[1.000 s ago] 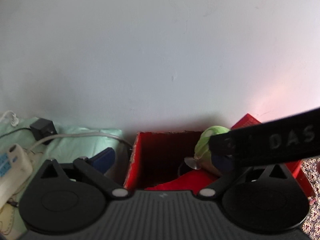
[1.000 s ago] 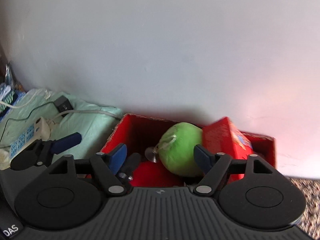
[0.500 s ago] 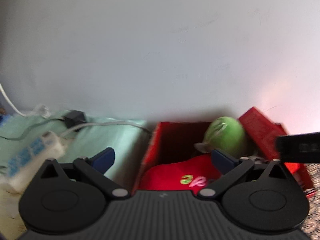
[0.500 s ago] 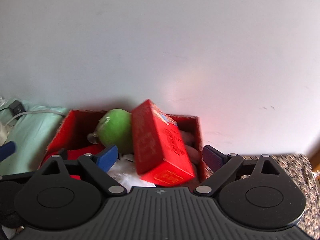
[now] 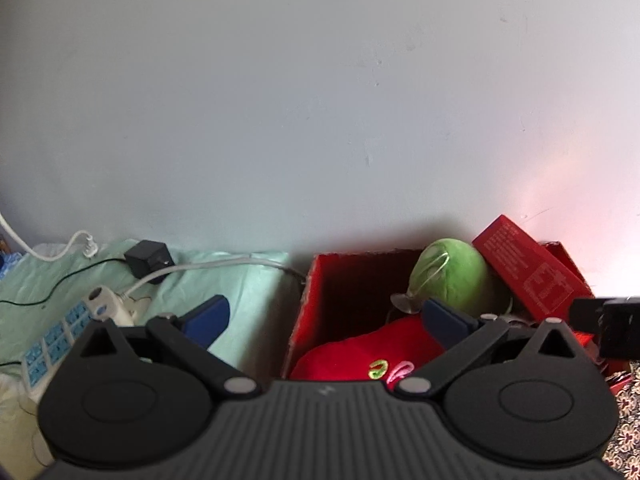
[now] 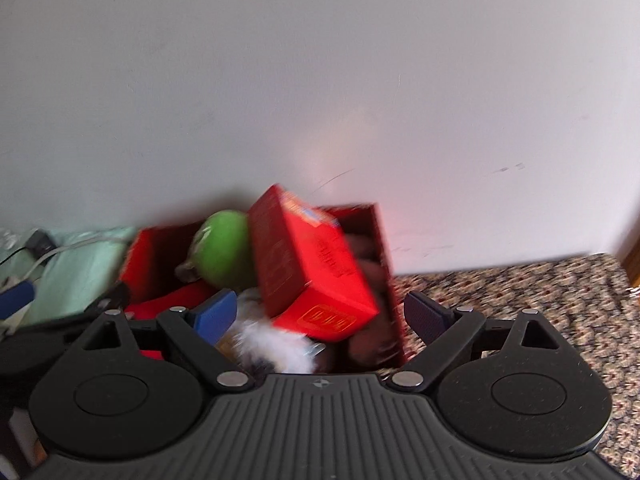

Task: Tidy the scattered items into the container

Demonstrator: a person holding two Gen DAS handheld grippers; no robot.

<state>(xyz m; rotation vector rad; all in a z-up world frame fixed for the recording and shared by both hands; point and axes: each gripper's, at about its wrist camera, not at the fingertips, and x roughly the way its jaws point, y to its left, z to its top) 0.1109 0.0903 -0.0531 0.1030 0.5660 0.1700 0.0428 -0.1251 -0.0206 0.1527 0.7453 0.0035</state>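
The right gripper [image 6: 319,314] has its blue-padded fingers [image 6: 214,314] spread wide with nothing pinched; the red carton [image 6: 310,276] lies between and beyond them, free of both pads. That carton is a smooth, glossy, rectangular cardboard box, tilted on top of the heap inside the container [image 6: 386,264], with gold print on its end face too blurred to read. Beside it sits a round green plush [image 6: 226,252], and below it something white and fluffy [image 6: 272,346].

The left gripper [image 5: 324,314] also stands wide open and empty, with one finger over the pale green cloth [image 5: 240,276] and the other over the container [image 5: 308,308], an open-topped red cardboard box with rough edges set against the wall. Inside, a soft red plush [image 5: 360,348] carries green and pink stitched marks that cannot be read. The carton's back [image 5: 528,272] shows fine white print, illegible. On the cloth lie a white power strip [image 5: 52,340] with blue sockets, its cable and a black adapter [image 5: 146,260]. A patterned fabric [image 6: 520,292] covers the surface to the container's right.
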